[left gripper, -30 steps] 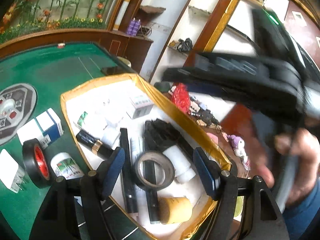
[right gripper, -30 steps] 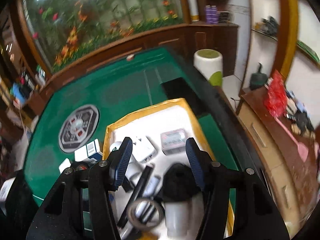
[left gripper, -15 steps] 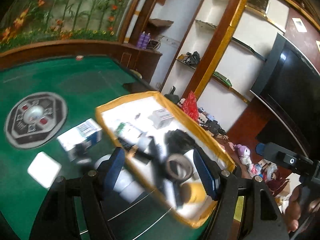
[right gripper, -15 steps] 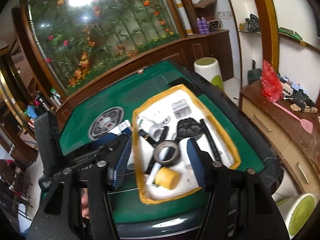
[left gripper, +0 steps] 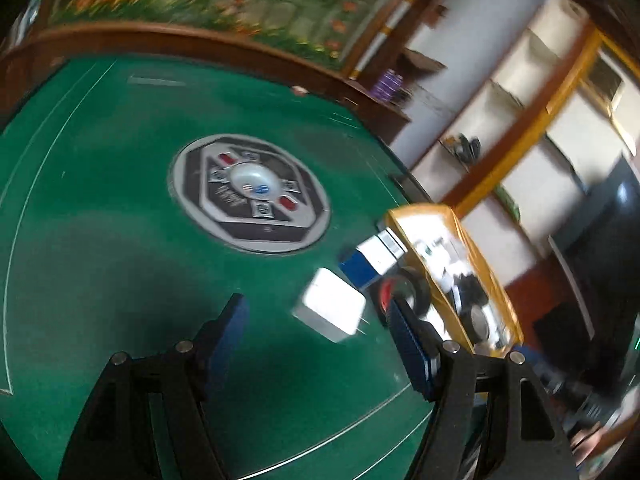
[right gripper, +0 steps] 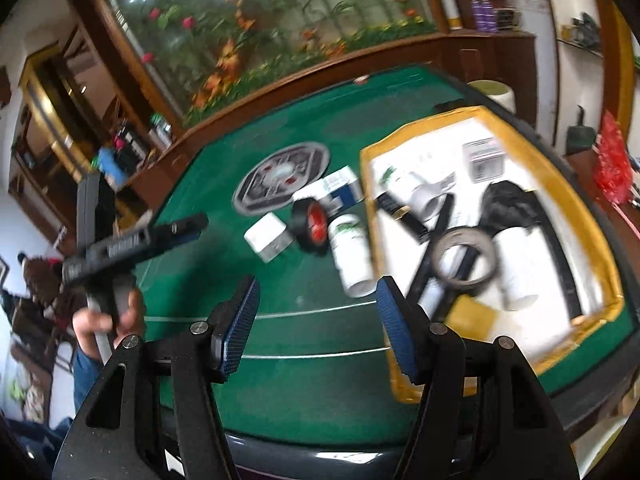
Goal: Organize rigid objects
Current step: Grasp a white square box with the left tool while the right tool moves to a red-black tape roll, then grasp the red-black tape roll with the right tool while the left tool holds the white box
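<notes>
My left gripper stands open over bare green felt, nothing between its fingers. Just beyond it lie a white plug adapter, a blue-and-white box and a black tape roll with a red core, all left of the yellow-rimmed tray. My right gripper is open and empty near the table's front edge. Ahead of it lie a white bottle with a green label, the adapter, the tape roll and the box. The tray holds several items, among them a grey tape ring.
A round control disc is set into the middle of the green table. A hand holds the left gripper at the table's left side. The dark table edge runs just below my right fingers. A white-and-green stool stands behind the tray.
The left gripper has swung left, from above the tray to over the felt beside it. The right gripper has drawn back from the tray toward the table's front edge.
</notes>
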A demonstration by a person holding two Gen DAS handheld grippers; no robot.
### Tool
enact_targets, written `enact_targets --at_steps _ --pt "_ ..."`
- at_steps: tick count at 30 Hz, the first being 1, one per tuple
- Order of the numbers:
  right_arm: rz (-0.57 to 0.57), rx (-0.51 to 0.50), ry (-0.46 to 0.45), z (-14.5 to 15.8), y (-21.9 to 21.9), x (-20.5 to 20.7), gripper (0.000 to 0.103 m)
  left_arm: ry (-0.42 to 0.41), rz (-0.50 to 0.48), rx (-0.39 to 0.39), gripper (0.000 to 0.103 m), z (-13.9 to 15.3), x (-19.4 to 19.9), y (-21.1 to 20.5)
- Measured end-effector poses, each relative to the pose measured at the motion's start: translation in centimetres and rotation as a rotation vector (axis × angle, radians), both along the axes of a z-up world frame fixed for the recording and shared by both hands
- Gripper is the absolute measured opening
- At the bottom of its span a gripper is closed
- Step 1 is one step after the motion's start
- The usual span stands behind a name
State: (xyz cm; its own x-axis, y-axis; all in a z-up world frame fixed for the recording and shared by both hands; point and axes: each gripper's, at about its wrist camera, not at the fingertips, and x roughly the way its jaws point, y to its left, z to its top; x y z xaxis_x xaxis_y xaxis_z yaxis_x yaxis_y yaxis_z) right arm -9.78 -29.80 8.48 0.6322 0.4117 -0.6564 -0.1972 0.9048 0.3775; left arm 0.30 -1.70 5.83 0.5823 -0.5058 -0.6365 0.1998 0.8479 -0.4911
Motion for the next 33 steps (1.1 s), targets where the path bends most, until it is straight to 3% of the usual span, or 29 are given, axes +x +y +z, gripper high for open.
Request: enact_targets --at_steps 5,10,15,17,18,25,33 --pt "0.058 -0.044 0.005 -1.7 2.2 0.9 0.061 -0.002 -0.057 0.073 0.072 -0.9 -0.2 -3.3" --pt "0.052 -0.051 0.002 -2.3 1.9 2.0 0.061 -0.041 -0.097 0.331 0.076 -2.0 0.2 -7.9" --pt "0.042 -0.057 0.013 -2.4 1.2 2.9 0.061 -0.008 -0.101 0.399 0.075 -3.6 2.4 -9.4" --pt "0.037 -0.058 0.015 -2.2 1.1 3.1 0.061 -0.005 -0.103 0.404 0.070 -3.9 3.1 -9.3" --pt "0.038 -0.055 0.014 -2.1 1.1 3.2 0.061 0.003 -0.110 0.384 0.060 -4.1 3.4 -9.2" --pt "0.048 -0.085 0.004 -1.3 2.5 4.6 0.061 0.012 -0.103 0.371 0.059 -3.7 1.8 -7.9" --pt "0.068 -0.260 0.001 -1.4 6.8 8.7 0.061 0.002 -0.043 0.335 0.059 -2.5 1.4 -6.3"
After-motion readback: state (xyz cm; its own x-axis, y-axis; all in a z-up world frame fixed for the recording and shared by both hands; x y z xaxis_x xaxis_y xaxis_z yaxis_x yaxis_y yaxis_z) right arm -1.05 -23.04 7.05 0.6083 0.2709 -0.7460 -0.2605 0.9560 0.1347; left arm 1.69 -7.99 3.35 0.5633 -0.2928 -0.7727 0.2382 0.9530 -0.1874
